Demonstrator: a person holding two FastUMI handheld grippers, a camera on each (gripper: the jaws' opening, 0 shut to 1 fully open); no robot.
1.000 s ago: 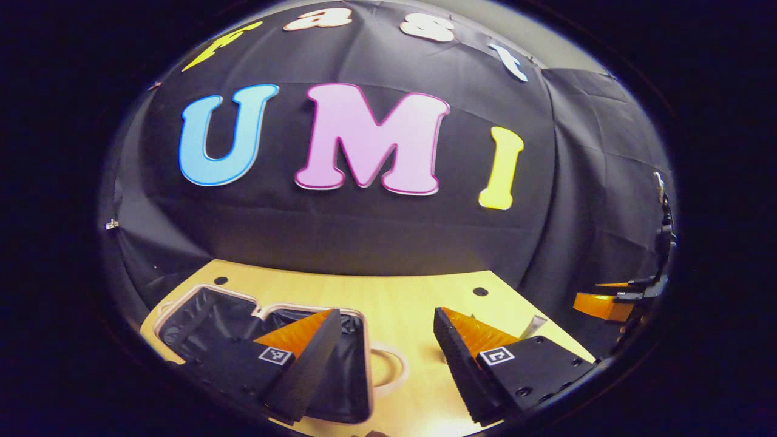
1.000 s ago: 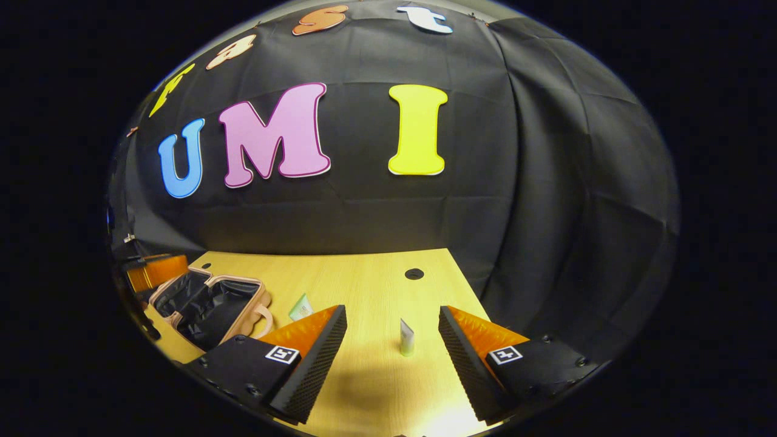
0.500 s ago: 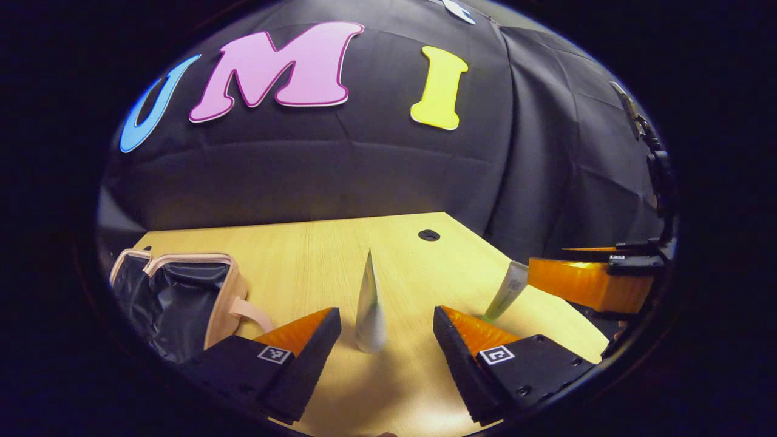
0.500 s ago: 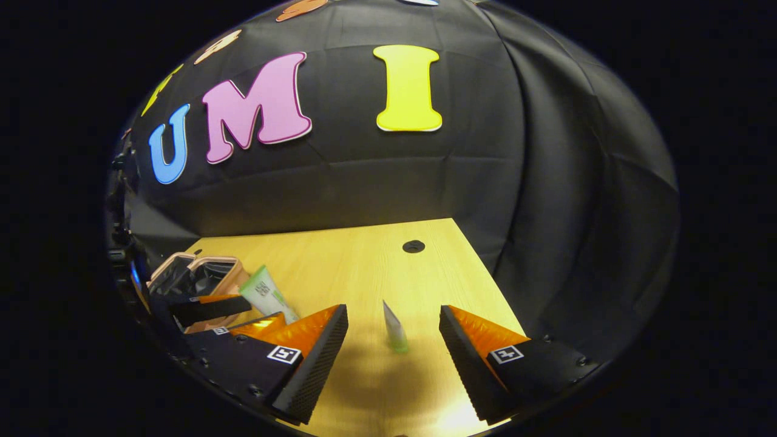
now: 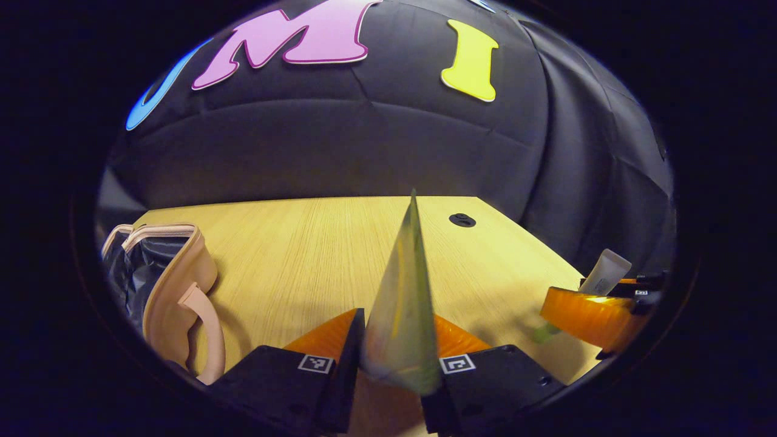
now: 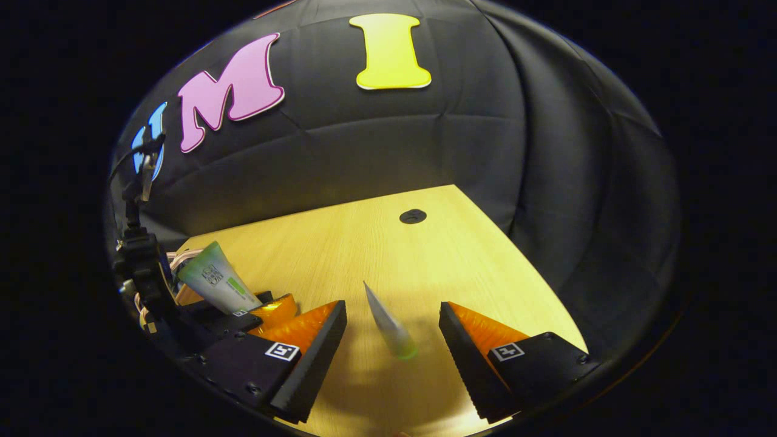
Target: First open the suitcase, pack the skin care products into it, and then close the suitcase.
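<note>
While the left gripper (image 5: 391, 364) pinches a pale, green-tinted, wedge-shaped squeeze tube (image 5: 402, 315) between both ribbed fingers, the right gripper (image 6: 393, 352) stands spread around a smaller tilted white tube with a green cap (image 6: 388, 325), untouched, on the pale wood-grain table (image 6: 376, 243); farther left lies the open pink hard-shell suitcase with dark lining (image 5: 164, 279)

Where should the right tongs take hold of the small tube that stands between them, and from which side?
Probably low on the small tube, just above its cap, coming straight forward. It stands cap down on the table, leaning, between the open right tongs, and its flat top is thin.
</note>
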